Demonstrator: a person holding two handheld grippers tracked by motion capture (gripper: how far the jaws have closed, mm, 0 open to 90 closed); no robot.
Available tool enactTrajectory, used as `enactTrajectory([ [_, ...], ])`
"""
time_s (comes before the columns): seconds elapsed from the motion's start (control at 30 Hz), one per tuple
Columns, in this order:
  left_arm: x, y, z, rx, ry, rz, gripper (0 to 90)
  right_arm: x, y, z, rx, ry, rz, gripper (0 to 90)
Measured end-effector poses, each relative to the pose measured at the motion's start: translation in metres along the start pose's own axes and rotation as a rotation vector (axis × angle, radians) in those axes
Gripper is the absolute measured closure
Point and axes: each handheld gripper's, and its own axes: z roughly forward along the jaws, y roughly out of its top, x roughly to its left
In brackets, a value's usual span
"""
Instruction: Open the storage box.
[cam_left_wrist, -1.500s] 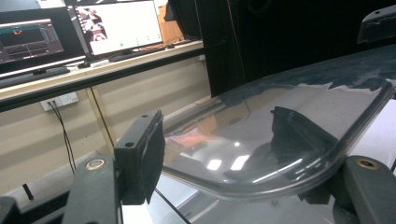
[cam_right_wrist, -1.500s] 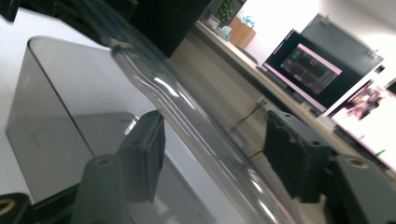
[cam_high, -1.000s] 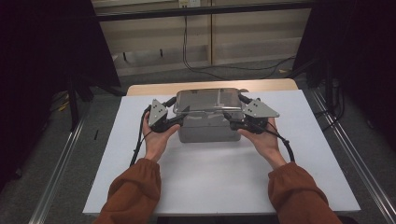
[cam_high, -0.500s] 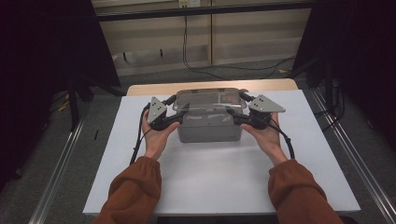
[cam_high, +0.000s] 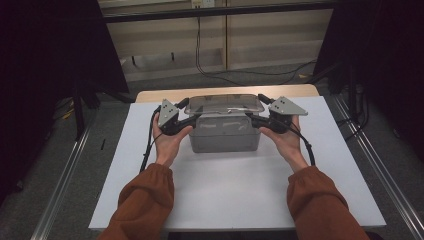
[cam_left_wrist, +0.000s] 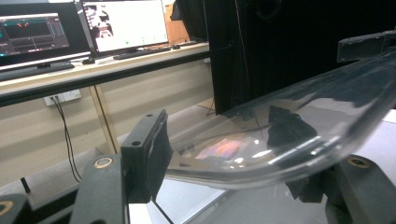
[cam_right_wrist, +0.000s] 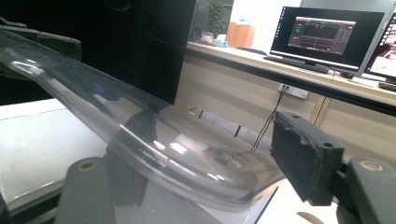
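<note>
A grey box (cam_high: 225, 136) stands on the white table (cam_high: 230, 195), toward its far half. A clear plastic lid (cam_high: 224, 104) hangs level just above the box's top. My left gripper (cam_high: 188, 113) is shut on the lid's left end and my right gripper (cam_high: 254, 108) is shut on its right end. In the left gripper view the curved lid (cam_left_wrist: 289, 130) runs out from between my left gripper's (cam_left_wrist: 247, 161) black jaws. Seen in the right gripper view, the lid (cam_right_wrist: 154, 135) slants up and away from my right gripper (cam_right_wrist: 196, 163).
A wooden strip (cam_high: 165, 95) borders the table's far edge. Metal rails (cam_high: 65, 175) run along the floor on both sides. Beyond the table are a low shelf and hanging cables (cam_high: 197, 50). Lit monitors (cam_right_wrist: 322, 32) stand on a desk in the background.
Both grippers have risen slightly with the lid between them, so the lid now sits a little higher over the box. The box has stayed in place.
</note>
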Motion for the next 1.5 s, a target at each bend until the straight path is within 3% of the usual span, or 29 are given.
enactTrajectory([
  [0.17, 0.003, 0.001, 0.001, -0.009, 0.002, -0.011, 41.3, -0.004, 0.008, 0.003, 0.023, 0.018, -0.003, 32.3],
  [0.37, 0.007, 0.007, 0.004, -0.017, -0.003, 0.002, 44.3, -0.009, 0.007, 0.006, 0.010, 0.027, 0.010, 44.1],
  [0.77, 0.016, 0.014, 0.012, -0.010, -0.008, -0.007, 48.6, -0.017, 0.016, 0.014, -0.007, 0.047, -0.009, 49.5],
  [1.03, 0.023, 0.020, 0.015, -0.012, -0.004, 0.029, 54.7, -0.022, 0.017, 0.020, -0.008, 0.023, -0.019, 47.8],
  [1.37, 0.028, 0.023, 0.019, -0.025, 0.006, 0.018, 58.6, -0.035, 0.011, 0.031, 0.038, -0.011, -0.029, 46.3],
  [1.5, 0.029, 0.024, 0.021, -0.023, 0.010, 0.019, 59.0, -0.040, 0.009, 0.035, 0.031, -0.027, -0.003, 45.8],
])
